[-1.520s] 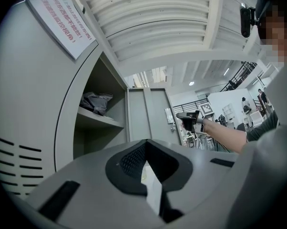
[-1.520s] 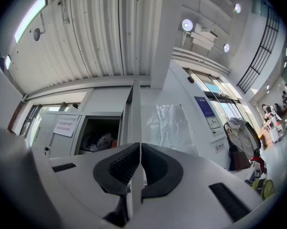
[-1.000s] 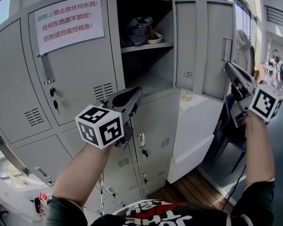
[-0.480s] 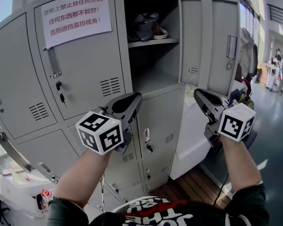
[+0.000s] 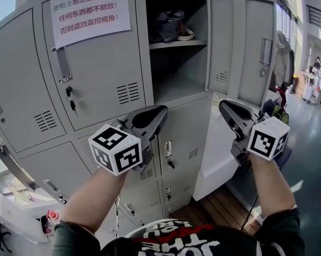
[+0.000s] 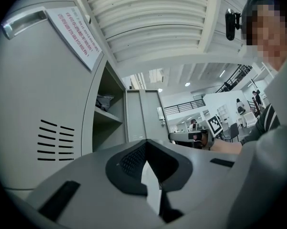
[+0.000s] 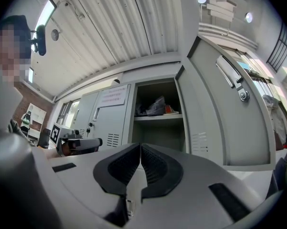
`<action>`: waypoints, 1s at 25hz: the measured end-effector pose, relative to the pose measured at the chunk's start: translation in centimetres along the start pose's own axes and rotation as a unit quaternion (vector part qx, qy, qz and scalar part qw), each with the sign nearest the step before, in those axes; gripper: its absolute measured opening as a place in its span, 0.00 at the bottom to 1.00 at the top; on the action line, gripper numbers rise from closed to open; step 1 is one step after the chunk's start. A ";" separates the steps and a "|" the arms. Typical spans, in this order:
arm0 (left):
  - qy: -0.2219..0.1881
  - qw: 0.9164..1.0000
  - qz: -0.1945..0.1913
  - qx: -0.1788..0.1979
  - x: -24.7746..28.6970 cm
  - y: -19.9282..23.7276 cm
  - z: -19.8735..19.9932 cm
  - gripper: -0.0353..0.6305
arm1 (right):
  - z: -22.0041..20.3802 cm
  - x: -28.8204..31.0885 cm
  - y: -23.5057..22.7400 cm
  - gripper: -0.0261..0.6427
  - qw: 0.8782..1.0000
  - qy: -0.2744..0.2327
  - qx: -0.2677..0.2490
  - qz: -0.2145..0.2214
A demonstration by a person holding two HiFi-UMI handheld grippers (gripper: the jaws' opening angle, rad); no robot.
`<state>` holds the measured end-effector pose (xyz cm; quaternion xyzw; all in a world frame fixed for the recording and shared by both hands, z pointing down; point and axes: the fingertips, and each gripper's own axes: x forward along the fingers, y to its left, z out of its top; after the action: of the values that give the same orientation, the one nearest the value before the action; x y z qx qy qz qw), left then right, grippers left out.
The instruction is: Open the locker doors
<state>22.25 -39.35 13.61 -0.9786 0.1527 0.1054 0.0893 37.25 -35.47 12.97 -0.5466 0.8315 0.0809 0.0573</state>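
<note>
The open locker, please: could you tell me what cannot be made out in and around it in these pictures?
- Shelf contents, head view: a dark bundle in shadow, too small to identify.
- Lower locker doors, head view: partly hidden behind the left gripper.
- Keys on the closed door, head view: too small to make out.

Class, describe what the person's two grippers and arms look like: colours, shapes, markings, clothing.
The left gripper and right gripper are grey, tapering shells with dark ribbed pads. Each carries a white cube with black square markers. The forearms are bare; the T-shirt is black with red print.
</note>
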 end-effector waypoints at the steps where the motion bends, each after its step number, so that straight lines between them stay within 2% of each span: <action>1: -0.001 1.000 0.002 0.002 0.0 -0.1 0.0 0.06 | 0.0 0.0 0.0 0.09 1.000 0.000 0.001 0.001; 9: -0.006 1.000 0.021 0.002 -0.4 -0.3 -0.1 0.06 | -0.3 0.2 0.3 0.09 1.000 0.002 0.005 0.019; 13: -0.004 0.999 0.048 0.014 -1.9 -0.3 -0.9 0.06 | -0.9 1.1 1.7 0.09 0.999 0.003 0.006 0.044; 20: 0.013 0.990 0.135 0.023 -7.9 1.4 -3.3 0.06 | -3.0 4.9 6.6 0.09 0.991 0.002 0.018 0.133; 25: 0.036 0.970 0.239 0.030 -14.9 2.3 -5.8 0.06 | -5.8 8.4 11.6 0.09 0.975 0.009 0.028 0.220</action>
<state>8.71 -38.54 22.37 -0.9136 0.3884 0.0840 0.0855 23.24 -39.69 17.91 -0.3491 0.9338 0.0635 0.0461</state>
